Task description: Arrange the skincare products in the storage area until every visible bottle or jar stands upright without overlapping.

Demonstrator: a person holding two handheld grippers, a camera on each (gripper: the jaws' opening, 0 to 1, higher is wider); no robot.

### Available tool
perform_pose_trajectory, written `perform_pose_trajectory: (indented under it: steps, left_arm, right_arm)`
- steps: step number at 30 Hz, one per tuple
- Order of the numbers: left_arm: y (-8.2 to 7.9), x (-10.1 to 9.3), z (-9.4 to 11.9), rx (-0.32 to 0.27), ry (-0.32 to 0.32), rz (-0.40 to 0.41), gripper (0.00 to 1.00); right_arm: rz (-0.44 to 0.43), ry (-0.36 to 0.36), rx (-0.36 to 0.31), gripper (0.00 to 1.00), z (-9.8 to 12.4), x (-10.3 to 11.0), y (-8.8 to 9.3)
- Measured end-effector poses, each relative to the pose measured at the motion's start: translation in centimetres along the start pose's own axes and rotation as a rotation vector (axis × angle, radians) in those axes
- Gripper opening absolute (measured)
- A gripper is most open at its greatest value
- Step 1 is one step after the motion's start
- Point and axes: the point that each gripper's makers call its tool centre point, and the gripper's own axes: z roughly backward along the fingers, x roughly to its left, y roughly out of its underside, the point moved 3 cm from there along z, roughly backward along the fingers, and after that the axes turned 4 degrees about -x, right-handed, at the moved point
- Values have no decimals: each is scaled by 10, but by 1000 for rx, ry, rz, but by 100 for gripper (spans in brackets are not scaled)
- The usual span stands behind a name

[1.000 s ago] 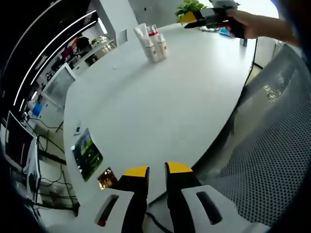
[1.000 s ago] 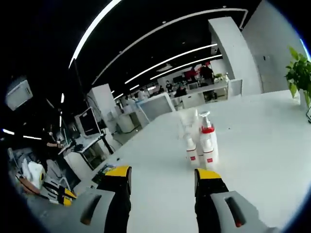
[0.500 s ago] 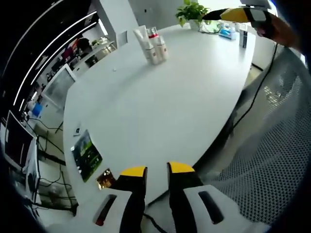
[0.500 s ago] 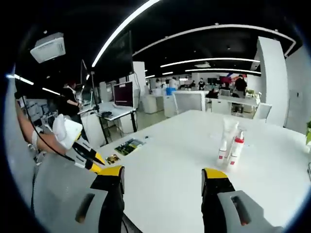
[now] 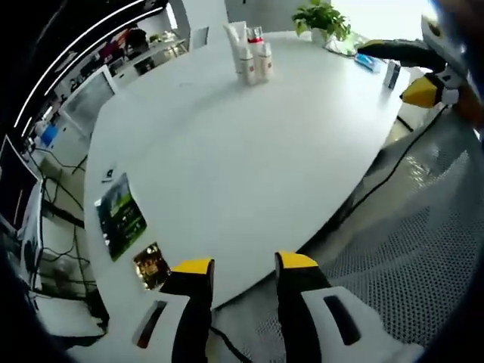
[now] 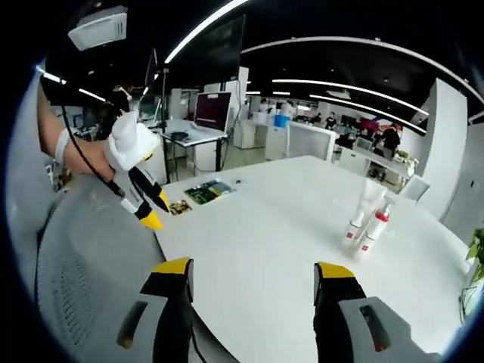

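You held both grippers off the table's near edge, clear of the products.
Your left gripper (image 5: 240,266) and right gripper (image 6: 257,270) gaped with nothing between the jaws; the skincare bottles (image 6: 365,227) stood clustered upright, well apart, on the white table (image 5: 227,151).

Right gripper view. Right gripper (image 6: 253,276), black jaws with yellow tips, spread wide, nothing between them, held above the near edge of the large white table (image 6: 287,242). Cluster of white skincare bottles with red bands (image 6: 368,224) stands upright toward the far right edge. Dark green printed card (image 6: 203,192) and small dark packet (image 6: 179,206) lie at the left edge. Left gripper (image 6: 146,208), held in a hand, hangs over the grey mesh chair back (image 6: 91,280); its jaw gap unclear.
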Motion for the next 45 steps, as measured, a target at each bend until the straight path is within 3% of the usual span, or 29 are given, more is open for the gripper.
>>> perform_pose_trajectory:
  steps: [2,7,11,17,19,26,28,33,37,41,45]
  left_arm:
    - [-8,13,-2,-39,-10,75,35]
    - [-5,56,-16,2,-52,169,46]
    - [-3,91,-23,1,-93,283,56]
    - [-5,138,-41,-35,-130,509,86]
    - [0,151,-45,-2,-158,536,89]
    - [1,182,-60,49,-226,471,94]
    - [6,186,-66,84,-228,470,95]
    - [10,204,-75,107,-260,465,95]
    - [8,211,-79,114,-264,448,96]
    - [6,214,-82,109,-272,500,96]
    - [4,216,-91,125,-273,490,95]
  right_arm:
    - [-6,5,0,57,1,-2,1]
    - [2,18,5,56,1,-4,2]
    - [15,8,20,54,1,-2,4]
    - [30,0,34,53,-1,-1,5]
    - [31,0,34,52,-1,-1,5]
    - [22,18,42,50,-1,-5,7]
    - [17,17,49,50,-1,-5,8]
    - [20,9,61,49,-2,-3,9]
    - [23,-5,70,46,-3,-1,11]
    - [28,-35,90,45,-6,4,13]
    - [30,-58,105,43,-7,7,15]
